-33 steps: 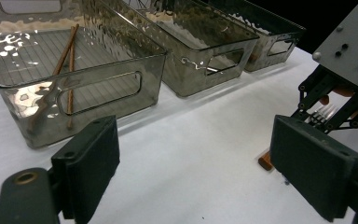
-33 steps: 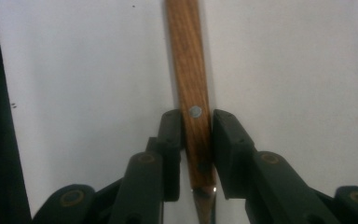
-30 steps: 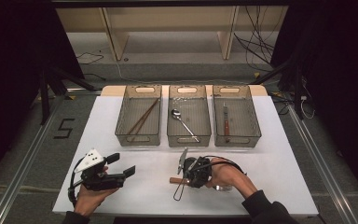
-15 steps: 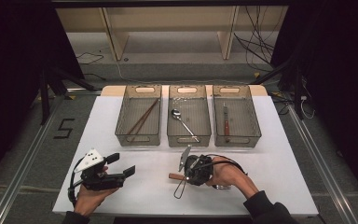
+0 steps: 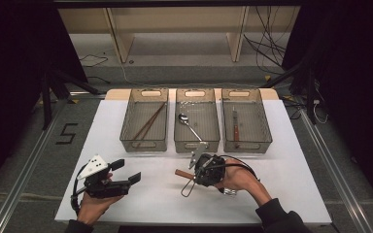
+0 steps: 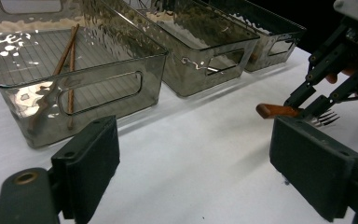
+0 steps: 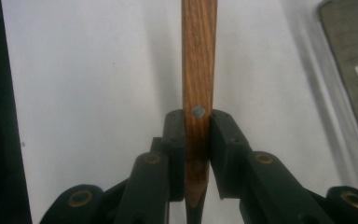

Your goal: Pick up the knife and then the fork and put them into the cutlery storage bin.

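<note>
A fork with a brown wooden handle point(image 7: 198, 60) lies on the white table point(image 5: 150, 204), its tines point(image 6: 327, 117) pointing away from my left gripper. My right gripper point(image 7: 197, 140) is shut on the handle, with a pad pressed against each side near the rivet. In the high view the right gripper point(image 5: 194, 174) sits in front of the middle bin, and the handle end point(image 5: 179, 173) sticks out to its left. My left gripper point(image 5: 126, 172) rests at the front left, open with nothing between its jaws, and it looks toward the fork handle point(image 6: 275, 110).
Three clear bins stand in a row at the back of the table. The left bin point(image 5: 144, 144) holds chopsticks point(image 5: 148, 121), the middle bin point(image 5: 196, 144) a spoon point(image 5: 189, 127), and the right bin point(image 5: 250, 144) a wooden-handled knife point(image 5: 235, 127). Dark floor surrounds the table.
The right gripper and the fork handle have shifted slightly toward the bins. The left gripper has stayed where it was.
</note>
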`<state>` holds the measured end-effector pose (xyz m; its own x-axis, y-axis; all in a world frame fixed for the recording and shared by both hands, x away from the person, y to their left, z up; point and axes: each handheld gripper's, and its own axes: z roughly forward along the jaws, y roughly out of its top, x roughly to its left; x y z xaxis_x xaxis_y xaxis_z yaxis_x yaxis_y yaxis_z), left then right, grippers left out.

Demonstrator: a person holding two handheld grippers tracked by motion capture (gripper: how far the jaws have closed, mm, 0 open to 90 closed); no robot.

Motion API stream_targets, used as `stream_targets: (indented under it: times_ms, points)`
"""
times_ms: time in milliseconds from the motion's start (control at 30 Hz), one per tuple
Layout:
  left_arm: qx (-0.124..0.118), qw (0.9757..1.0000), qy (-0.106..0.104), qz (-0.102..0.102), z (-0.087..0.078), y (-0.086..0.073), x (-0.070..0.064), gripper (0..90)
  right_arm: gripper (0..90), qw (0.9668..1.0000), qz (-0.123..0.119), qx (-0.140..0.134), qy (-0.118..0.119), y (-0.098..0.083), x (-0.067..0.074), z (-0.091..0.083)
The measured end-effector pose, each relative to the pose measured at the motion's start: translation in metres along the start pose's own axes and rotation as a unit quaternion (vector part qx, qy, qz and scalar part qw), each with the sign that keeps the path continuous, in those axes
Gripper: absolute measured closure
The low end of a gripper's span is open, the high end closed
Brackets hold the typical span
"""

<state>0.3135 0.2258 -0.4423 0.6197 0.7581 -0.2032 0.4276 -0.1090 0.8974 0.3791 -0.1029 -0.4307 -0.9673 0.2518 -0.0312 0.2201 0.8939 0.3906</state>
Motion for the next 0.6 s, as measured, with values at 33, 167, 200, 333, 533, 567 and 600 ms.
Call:
stream_targets:
  times_ms: [33, 167, 200, 333, 533, 567, 600]
  points:
    - [0.000, 1.0000, 0.000, 0.000, 0.000, 0.000, 0.000, 15.7, 77.7, 0.9999, -0.003, -0.012, -0.004, 0.000, -0.001, 0.000]
    - [-0.002, 1.0000, 0.000, -0.003, 0.000, 0.000, 0.000, 15.7, 77.7, 0.9996, 0.012, -0.019, -0.015, -0.001, -0.004, -0.007]
    - [0.000, 1.0000, 0.000, 0.000, 0.000, 0.000, 0.000, 15.7, 77.6, 0.9996, 0.013, -0.022, -0.015, -0.001, -0.006, -0.009]
    - [-0.001, 1.0000, 0.000, -0.001, 0.000, 0.000, 0.000, 15.7, 77.6, 0.9974, 0.043, -0.050, -0.030, -0.002, -0.014, -0.027]
    - [-0.003, 1.0000, 0.000, -0.004, 0.000, 0.000, 0.000, 15.6, 77.6, 0.9874, 0.109, -0.096, -0.063, -0.007, -0.037, -0.057]
    - [-0.004, 1.0000, 0.001, -0.004, 0.000, 0.000, 0.000, 15.7, 77.6, 0.9853, 0.120, -0.103, -0.066, -0.009, -0.041, -0.062]
    - [-0.004, 1.0000, 0.001, -0.004, 0.000, 0.000, 0.000, 15.7, 77.5, 0.9830, 0.127, -0.113, -0.069, -0.010, -0.045, -0.066]
